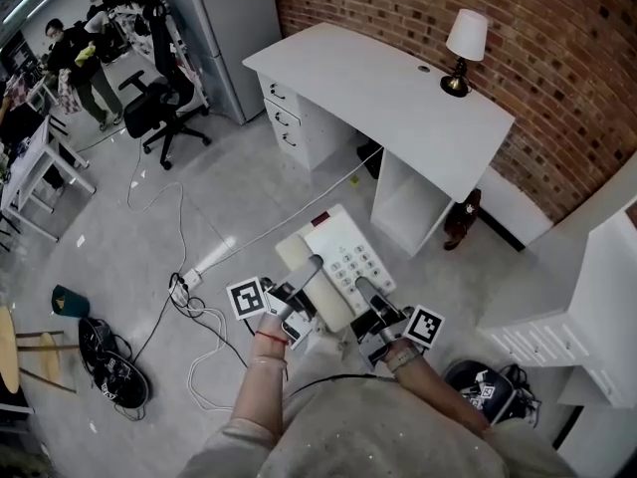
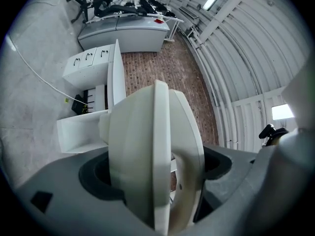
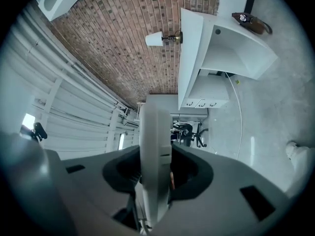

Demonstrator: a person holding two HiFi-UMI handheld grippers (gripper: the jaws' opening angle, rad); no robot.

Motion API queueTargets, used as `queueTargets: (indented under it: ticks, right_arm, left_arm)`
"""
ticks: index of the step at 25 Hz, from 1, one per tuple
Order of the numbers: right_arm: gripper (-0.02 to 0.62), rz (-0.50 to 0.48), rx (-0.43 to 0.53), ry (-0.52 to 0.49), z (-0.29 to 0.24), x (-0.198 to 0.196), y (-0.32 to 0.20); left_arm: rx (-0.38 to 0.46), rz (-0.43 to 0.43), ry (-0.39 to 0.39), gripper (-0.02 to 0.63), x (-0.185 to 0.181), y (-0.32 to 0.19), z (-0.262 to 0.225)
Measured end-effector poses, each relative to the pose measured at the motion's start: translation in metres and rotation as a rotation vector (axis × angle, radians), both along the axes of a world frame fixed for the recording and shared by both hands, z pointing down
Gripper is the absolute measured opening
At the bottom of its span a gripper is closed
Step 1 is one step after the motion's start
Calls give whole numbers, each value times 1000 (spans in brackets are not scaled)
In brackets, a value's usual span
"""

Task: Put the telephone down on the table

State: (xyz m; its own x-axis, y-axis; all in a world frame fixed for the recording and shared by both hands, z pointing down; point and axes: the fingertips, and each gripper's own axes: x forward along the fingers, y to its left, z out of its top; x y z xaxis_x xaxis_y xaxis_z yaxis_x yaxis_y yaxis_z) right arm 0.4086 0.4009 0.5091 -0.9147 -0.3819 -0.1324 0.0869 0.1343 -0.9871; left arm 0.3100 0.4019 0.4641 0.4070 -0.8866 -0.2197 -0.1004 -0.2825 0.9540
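Observation:
A cream desk telephone (image 1: 333,262) with a keypad and a handset on its left side hangs in the air above the floor, in front of me. My left gripper (image 1: 307,272) is shut on its handset side, which fills the left gripper view as a thick cream edge (image 2: 155,156). My right gripper (image 1: 365,295) is shut on the phone's near right edge, a thin cream slab (image 3: 155,156) between the jaws. The white table (image 1: 398,83) stands ahead by the brick wall, with a small lamp (image 1: 463,50) on its far right end.
White drawers (image 1: 289,118) sit under the table's left end. A cable (image 1: 269,229) runs over the grey floor to a power strip (image 1: 184,285). Shoes (image 1: 111,366) lie at left, an office chair (image 1: 159,103) stands far left, and a white cabinet (image 1: 582,317) stands at right.

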Motion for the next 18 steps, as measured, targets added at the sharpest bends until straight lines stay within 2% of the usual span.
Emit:
queueTargets:
  ticks: [7,18]
  right_arm:
    - [138,56,-15,-11,1,-55,-56]
    - [138,88,-37,0,13,-148,-124]
  left_arm:
    - [-23,70,-10,434,-53,-63,0]
    - [-52,109,-10,434,-146,-133,11]
